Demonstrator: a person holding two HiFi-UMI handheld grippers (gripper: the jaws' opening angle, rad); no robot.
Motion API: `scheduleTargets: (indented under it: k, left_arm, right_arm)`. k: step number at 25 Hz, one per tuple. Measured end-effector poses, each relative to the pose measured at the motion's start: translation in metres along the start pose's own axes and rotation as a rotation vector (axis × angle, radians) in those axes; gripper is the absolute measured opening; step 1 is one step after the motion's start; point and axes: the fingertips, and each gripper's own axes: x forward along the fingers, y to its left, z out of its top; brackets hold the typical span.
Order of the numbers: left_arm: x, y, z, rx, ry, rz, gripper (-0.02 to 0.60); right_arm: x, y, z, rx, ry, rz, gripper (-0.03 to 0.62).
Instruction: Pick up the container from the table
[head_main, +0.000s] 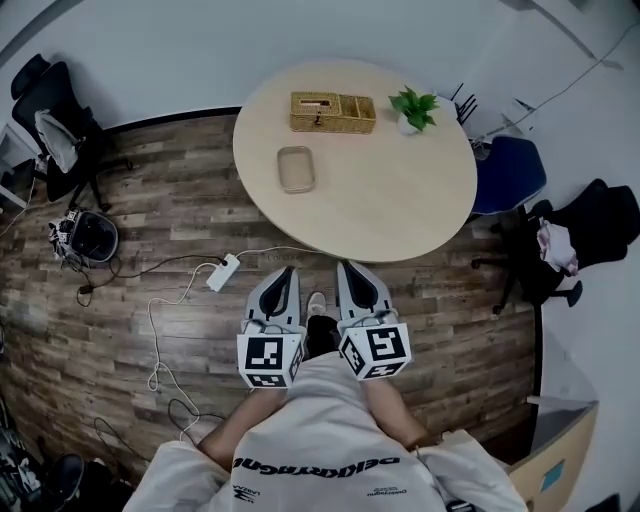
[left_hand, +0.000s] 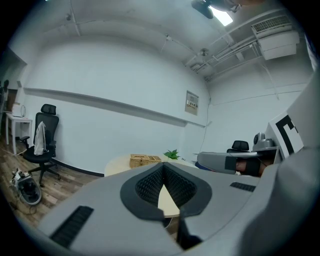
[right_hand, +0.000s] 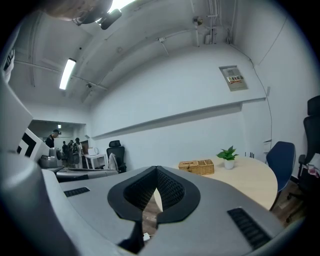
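Observation:
On the round beige table (head_main: 400, 200), left of centre, lies the container (head_main: 296, 168), a shallow tan tray with rounded corners. My left gripper (head_main: 287, 272) and right gripper (head_main: 347, 268) hang side by side over the floor just short of the table's near edge, both pointing at it. Neither one touches the tray. Each has its jaws shut tip to tip with nothing between them, as the left gripper (left_hand: 163, 167) and right gripper (right_hand: 156, 170) views show. The tray does not show in either gripper view.
A wicker basket (head_main: 333, 112) and a small potted plant (head_main: 413, 108) stand at the table's far side. A white power strip (head_main: 223, 272) with cables lies on the wooden floor at left. A blue chair (head_main: 510, 172) and black office chairs (head_main: 60, 130) ring the table.

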Motion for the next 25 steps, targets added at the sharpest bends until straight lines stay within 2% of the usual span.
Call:
scheduleTargets:
  k: [4,12,25]
  left_arm:
    - [0.044,0.018,0.003,0.010,0.017,0.018,0.015]
    - [0.129,0.061,0.006,-0.003,0.076,0.074,0.015]
    - [0.247,0.115,-0.034,-0.066,0.222,0.115,0.017]
  right_arm:
    - [0.049,-0.017,-0.002,0.012,0.028,0.038,0.032]
    - [0.141,-0.063,0.004,0.030,0.092,0.058,0.032]
    - [0.253,-0.114,-0.041,0.096,0.241,0.077,0.034]
